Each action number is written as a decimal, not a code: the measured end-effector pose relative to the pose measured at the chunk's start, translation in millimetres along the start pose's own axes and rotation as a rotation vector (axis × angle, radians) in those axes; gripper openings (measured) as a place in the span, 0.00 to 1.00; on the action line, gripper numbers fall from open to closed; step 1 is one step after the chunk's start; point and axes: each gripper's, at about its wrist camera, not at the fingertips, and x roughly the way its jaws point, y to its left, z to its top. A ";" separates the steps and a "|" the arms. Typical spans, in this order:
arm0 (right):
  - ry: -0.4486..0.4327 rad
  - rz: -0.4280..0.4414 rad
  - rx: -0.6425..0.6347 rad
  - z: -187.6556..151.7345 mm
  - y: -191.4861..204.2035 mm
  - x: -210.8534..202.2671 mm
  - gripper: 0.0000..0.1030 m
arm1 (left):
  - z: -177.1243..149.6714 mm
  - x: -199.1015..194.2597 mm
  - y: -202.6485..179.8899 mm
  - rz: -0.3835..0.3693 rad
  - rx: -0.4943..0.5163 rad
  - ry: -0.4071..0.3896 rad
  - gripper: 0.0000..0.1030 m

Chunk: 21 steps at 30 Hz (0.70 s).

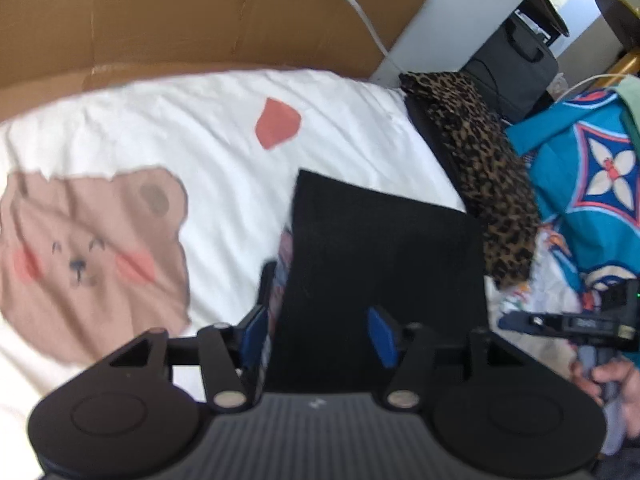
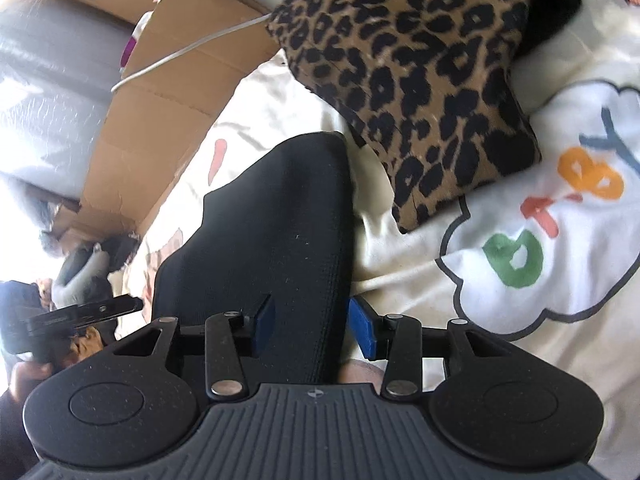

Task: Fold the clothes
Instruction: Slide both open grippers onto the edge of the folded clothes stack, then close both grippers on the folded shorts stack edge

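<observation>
Both claws (image 1: 316, 334) (image 2: 316, 328) gape around the black garment (image 1: 380, 248).

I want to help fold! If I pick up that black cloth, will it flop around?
Probably yes. The black cloth bends and drapes between the left hand-held gripper and the right hand-held gripper, so it looks floppy. It seems thin, so likely light. Its knit surface probably won't slip much.

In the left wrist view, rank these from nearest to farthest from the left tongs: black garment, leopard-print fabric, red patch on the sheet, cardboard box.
From the left tongs:
1. Black garment, between the pads.
2. Leopard-print fabric, ahead to the right.
3. Red patch, ahead, slightly left on the white sheet.
4. Cardboard box, beyond the sheet's far edge.
</observation>
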 end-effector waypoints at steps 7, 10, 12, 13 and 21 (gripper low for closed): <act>0.066 0.012 0.021 -8.5 -11.7 17.6 0.47 | -2.0 26.1 11.0 -0.042 -0.026 0.012 0.59; 0.075 0.040 0.046 -9.3 -15.3 22.6 0.47 | -7.6 33.7 16.9 -0.057 -0.041 0.024 0.58; 0.078 0.066 0.063 -10.3 -17.2 25.8 0.47 | -10.5 34.8 18.8 -0.072 -0.032 0.023 0.57; 0.078 0.082 0.075 -10.6 -18.3 27.1 0.47 | -11.2 34.3 20.0 -0.076 -0.030 0.019 0.53; 0.071 0.164 0.126 -15.1 -18.5 31.6 0.36 | -14.8 31.2 30.5 -0.120 -0.041 -0.022 0.30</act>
